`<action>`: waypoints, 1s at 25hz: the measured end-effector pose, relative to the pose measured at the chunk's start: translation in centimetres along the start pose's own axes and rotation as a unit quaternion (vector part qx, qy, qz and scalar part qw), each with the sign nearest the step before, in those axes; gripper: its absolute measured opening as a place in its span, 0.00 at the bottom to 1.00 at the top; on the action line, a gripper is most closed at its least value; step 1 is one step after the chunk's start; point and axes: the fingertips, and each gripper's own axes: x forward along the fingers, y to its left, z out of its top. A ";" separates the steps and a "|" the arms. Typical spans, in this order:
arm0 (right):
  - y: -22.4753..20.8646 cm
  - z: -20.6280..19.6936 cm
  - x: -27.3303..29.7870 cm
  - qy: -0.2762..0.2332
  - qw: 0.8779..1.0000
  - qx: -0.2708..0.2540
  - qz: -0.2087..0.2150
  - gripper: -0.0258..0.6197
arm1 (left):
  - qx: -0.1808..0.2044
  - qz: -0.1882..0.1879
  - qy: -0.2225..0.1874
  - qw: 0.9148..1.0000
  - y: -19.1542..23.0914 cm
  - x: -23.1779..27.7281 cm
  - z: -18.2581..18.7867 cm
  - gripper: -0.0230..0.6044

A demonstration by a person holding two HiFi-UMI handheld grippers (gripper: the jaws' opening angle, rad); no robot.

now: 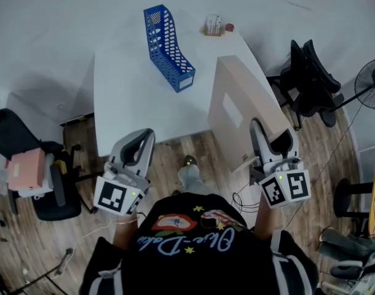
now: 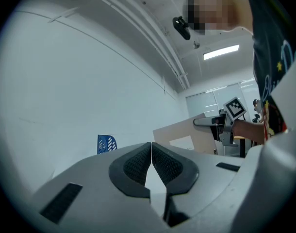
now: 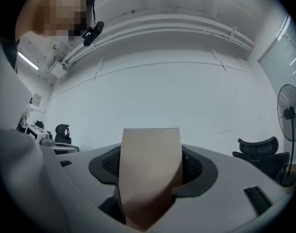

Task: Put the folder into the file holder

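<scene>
Right gripper (image 1: 256,129) clamps the folder (image 1: 246,97) (carrying step); left gripper (image 2: 151,152) is closed, empty. Next, probably: align the folder over the file holder (image 1: 167,47).

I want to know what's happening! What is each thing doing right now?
File holder: upright on the table, looks empty.
Folder: pinched by the right gripper, not in the file holder yet.
Left gripper: shut, holding nothing.
Right gripper: shut on the folder.

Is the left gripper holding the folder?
No, the left gripper is shut on nothing; the folder is clamped in the right gripper.
</scene>
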 end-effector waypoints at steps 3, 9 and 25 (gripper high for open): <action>-0.7 0.8 2.3 -0.017 1.000 -0.005 0.007 0.47 | 0.005 0.010 -0.009 1.000 1.6 1.2 0.1 0.04; -1.5 3.1 8.1 -0.057 0.998 0.000 0.035 0.47 | 0.014 0.035 -0.011 0.999 5.2 4.4 0.2 0.04; 0.5 7.7 21.4 -0.140 0.979 0.051 0.138 0.47 | 0.018 0.108 -0.009 0.994 11.8 10.2 0.7 0.04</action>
